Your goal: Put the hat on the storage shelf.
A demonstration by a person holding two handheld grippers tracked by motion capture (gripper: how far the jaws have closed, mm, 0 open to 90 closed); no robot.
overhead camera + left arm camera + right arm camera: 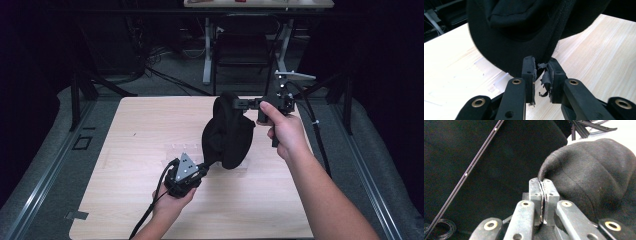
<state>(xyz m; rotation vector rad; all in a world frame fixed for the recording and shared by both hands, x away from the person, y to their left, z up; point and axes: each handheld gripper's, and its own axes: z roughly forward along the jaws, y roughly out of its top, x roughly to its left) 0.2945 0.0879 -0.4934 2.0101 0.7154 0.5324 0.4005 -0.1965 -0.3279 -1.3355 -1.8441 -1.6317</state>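
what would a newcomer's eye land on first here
A floppy black fabric hat hangs above the middle of the pale wooden table, stretched between both tools. The right gripper pinches its top edge, and the left gripper clamps its lower edge near the table.

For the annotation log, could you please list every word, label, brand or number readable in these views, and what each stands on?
None can be read: the black hat, the left gripper, the right gripper and the wooden table show no lettering.
On the far table: coloured items, too small and blurred to read.
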